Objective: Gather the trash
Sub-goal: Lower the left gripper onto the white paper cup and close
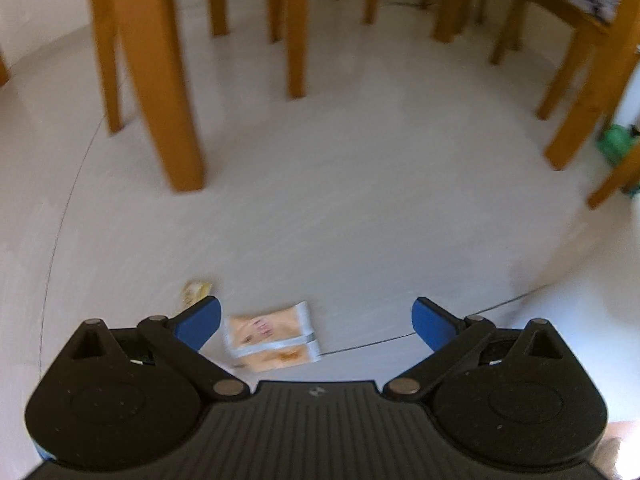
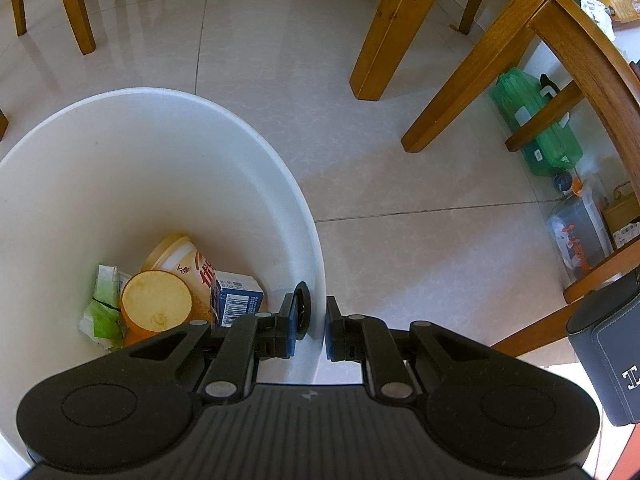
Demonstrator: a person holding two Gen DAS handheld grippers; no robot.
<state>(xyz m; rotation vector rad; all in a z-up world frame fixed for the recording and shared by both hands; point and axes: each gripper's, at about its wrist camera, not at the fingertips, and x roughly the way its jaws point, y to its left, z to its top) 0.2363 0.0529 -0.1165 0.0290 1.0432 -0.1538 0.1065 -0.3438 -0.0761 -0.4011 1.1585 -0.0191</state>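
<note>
My right gripper (image 2: 310, 332) pinches the rim of the round white plastic bin (image 2: 256, 152), which already holds a yellow paper cup (image 2: 158, 306), a blue carton (image 2: 236, 300) and green wrappers (image 2: 105, 304). My left gripper (image 1: 316, 322) is spread wide and empty above a flat orange-and-white packet (image 1: 272, 338) on the pale tiled floor (image 1: 360, 220), with a smaller crumpled yellow scrap (image 1: 195, 291) just beyond: both still to collect

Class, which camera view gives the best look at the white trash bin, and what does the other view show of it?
The right wrist view. The white trash bin fills its left half, its wall pinched in the right gripper, with an orange cup and a blue carton inside. The left wrist view shows none of it, only floor and wrappers.
</note>
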